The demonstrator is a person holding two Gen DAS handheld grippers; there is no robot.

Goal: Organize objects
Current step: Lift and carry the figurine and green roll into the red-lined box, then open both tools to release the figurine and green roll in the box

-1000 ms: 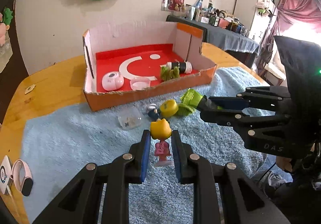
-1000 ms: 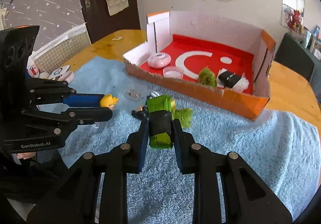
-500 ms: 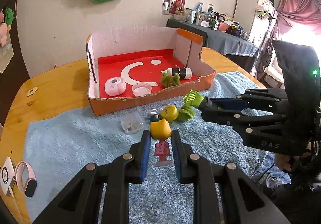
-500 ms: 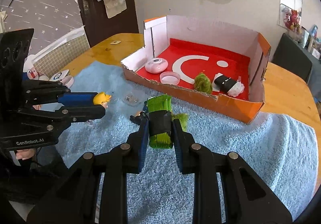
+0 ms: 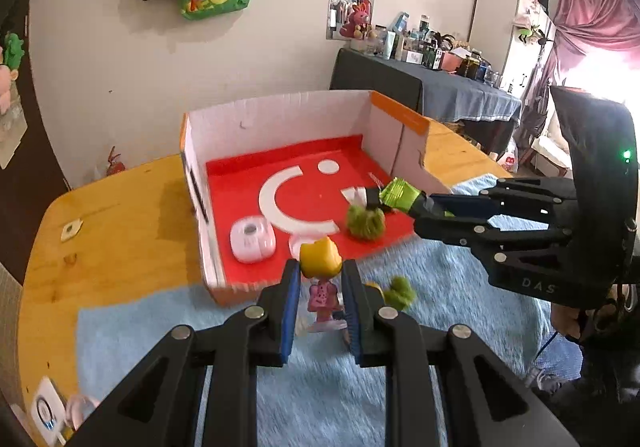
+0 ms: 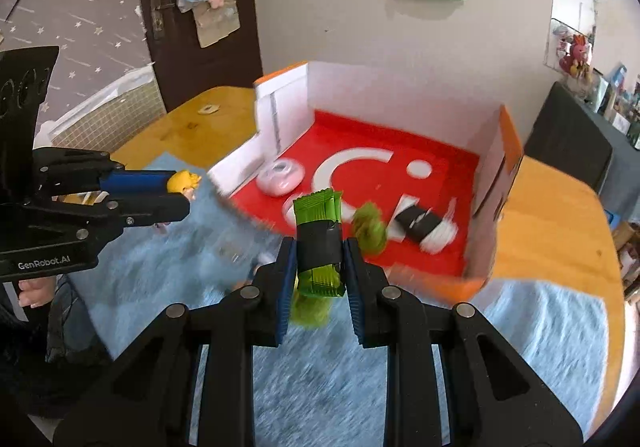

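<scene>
While my left gripper (image 5: pixel 320 287) clamps the yellow-haired doll (image 5: pixel 321 275) and my right gripper (image 6: pixel 318 267) clamps the green packet (image 6: pixel 319 243) above the blue towel (image 6: pixel 320 387), the red-floored box (image 6: pixel 492 151) lies at twelve o'clock beyond.

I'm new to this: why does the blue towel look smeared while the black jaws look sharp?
Left wrist view: blue towel streaked by motion blur, held figurine crisp, window glare at right. Right wrist view: towel and box edge smeared, green packet sharp; fisheye bends the walls.
</scene>
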